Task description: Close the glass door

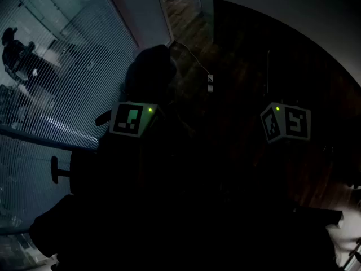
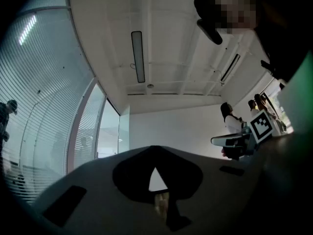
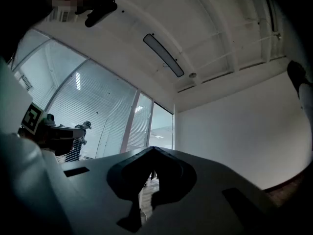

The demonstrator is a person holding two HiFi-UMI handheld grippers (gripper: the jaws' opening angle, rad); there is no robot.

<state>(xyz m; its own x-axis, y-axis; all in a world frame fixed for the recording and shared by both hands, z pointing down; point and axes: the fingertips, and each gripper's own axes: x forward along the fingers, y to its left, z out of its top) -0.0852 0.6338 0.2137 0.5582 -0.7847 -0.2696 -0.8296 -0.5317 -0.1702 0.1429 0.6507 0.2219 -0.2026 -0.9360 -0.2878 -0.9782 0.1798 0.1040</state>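
So the left hand-held gripper and right hand-held gripper are both pinched together, empty, striped glass wall to their left.

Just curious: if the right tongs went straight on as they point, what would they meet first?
Nothing near the right tongs; the way looks free until, probably, the clear gap in the striped glass wall beside the white wall. Depth is unclear.

I see fine white stripes on glass wall left of right gripper jaws; plain white wall ahead; brown floor.
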